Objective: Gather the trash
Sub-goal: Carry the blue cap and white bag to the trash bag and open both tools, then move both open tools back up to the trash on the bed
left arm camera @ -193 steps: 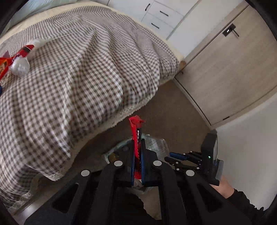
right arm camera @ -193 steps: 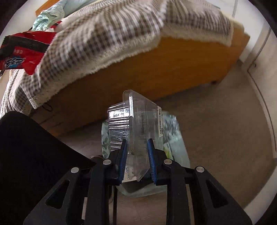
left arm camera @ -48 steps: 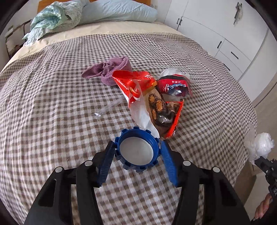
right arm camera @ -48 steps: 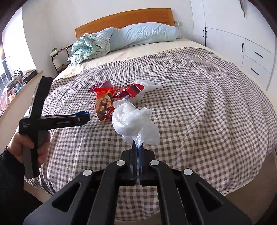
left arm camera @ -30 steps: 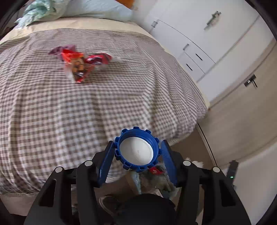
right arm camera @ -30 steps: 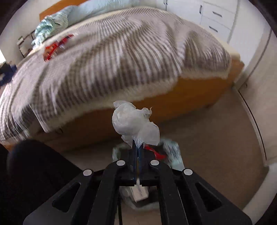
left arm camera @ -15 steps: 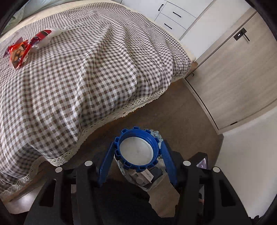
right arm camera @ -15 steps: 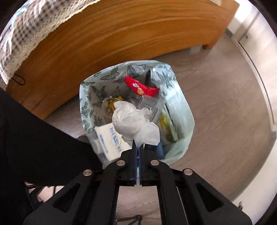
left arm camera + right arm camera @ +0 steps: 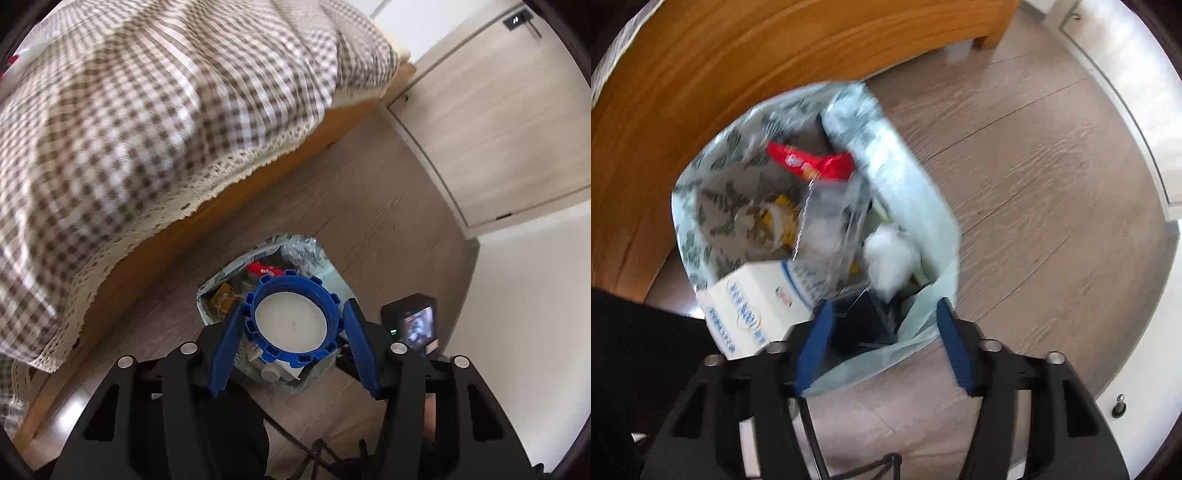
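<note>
The left gripper (image 9: 293,326) clamps a round blue ridged plastic lid (image 9: 291,320) with a white centre above the leaf-printed trash bag (image 9: 317,254); the checked bedspread (image 9: 147,110) spreads at ten o'clock. Only the right wrist view shows the right gripper (image 9: 882,332), jaws opening and empty, and the crumpled white plastic wad (image 9: 890,258) inside the bag at twelve o'clock of it.

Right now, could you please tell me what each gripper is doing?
Left gripper: closed on the blue lid, above the trash bag.
Right gripper: jaws opening, empty; white plastic wad in the bag.

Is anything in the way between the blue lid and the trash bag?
Nothing visible is. The left gripper holds the round blue plastic lid above the open leaf-patterned trash bag, whose mouth gapes beneath it, part-filled with a milk carton and wrappers.
</note>
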